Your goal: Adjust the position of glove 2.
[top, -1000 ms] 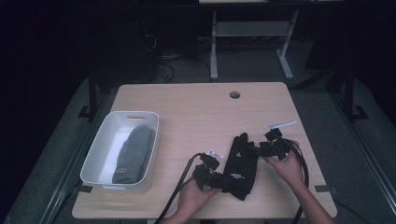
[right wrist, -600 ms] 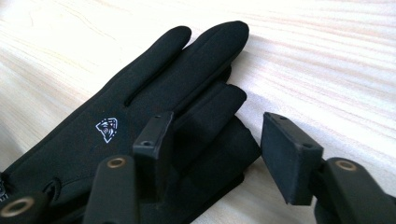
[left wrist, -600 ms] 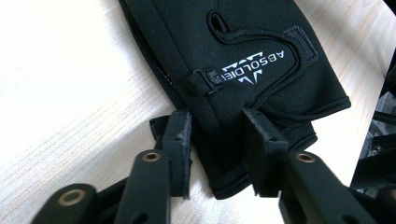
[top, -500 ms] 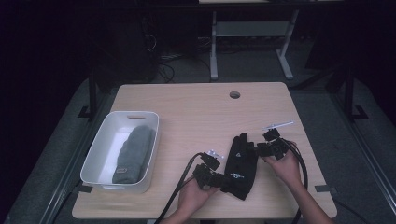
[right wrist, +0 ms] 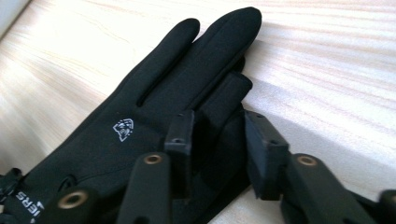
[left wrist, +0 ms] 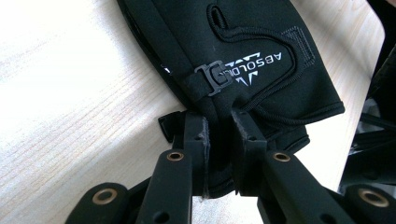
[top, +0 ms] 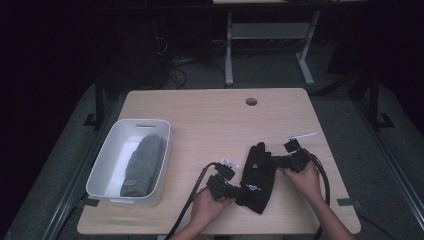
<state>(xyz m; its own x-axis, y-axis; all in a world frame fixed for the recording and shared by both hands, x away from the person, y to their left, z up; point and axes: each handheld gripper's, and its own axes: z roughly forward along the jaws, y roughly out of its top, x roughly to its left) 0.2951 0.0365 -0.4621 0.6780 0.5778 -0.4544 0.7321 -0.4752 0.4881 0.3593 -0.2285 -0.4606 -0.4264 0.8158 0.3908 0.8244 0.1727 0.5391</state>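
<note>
- Both hands reach in low over the worktop point(top: 210, 115)'s near edge, either side of a black glove point(top: 258, 175).
- The left gripper point(left wrist: 219, 133) pinches the glove's cuff.
- The right gripper point(right wrist: 217, 140), jaws narrow, clasps a glove finger.
- High view: a white bin point(top: 107, 162) holding a grey cloth point(top: 142, 165), left.

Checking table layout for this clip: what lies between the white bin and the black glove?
In the high view, only bare tabletop and the left gripper with its cable lie between the white bin and the black glove.
</note>
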